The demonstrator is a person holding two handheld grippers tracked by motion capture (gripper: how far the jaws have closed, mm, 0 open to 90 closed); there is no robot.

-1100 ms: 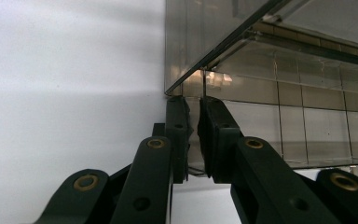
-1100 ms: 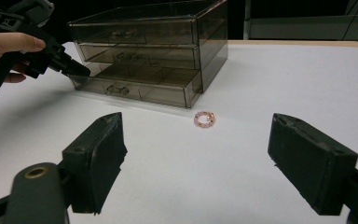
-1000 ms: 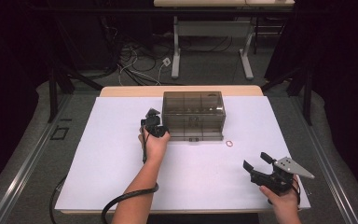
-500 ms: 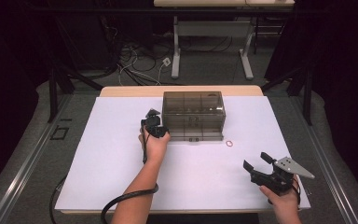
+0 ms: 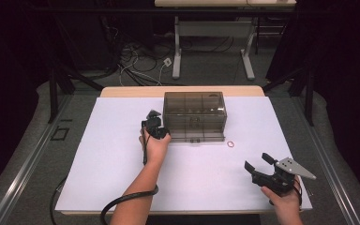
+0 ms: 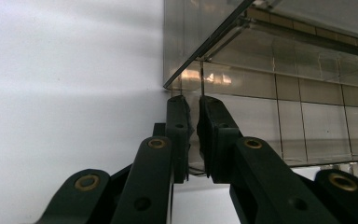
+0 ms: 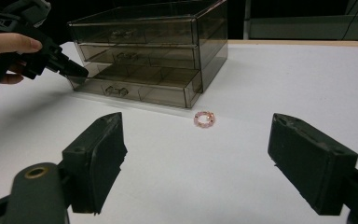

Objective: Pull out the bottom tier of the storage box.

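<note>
A smoky clear three-drawer box (image 5: pixel 194 110) (image 7: pixel 158 42) (image 6: pixel 284 93) stands at the back middle of the white table. Its bottom drawer (image 7: pixel 135 86) sticks out a little. My left gripper (image 5: pixel 165 135) (image 6: pixel 193 105) (image 7: pixel 80 72) is at the drawer's front left corner, shut on the thin clear wall there. A small pink bead ring (image 5: pixel 230 144) (image 7: pixel 204 118) lies on the table just right of the box front. My right gripper (image 5: pixel 258 161) (image 7: pixel 198 140) hovers near the front right, open wide and pointing at the ring, with nothing between its pads.
The white table top (image 5: pixel 122 154) has bare room left of and in front of the box. A black cable (image 5: pixel 122 201) trails from my left forearm over the front edge. Table legs and loose cables (image 5: pixel 140 61) sit on the floor beyond.
</note>
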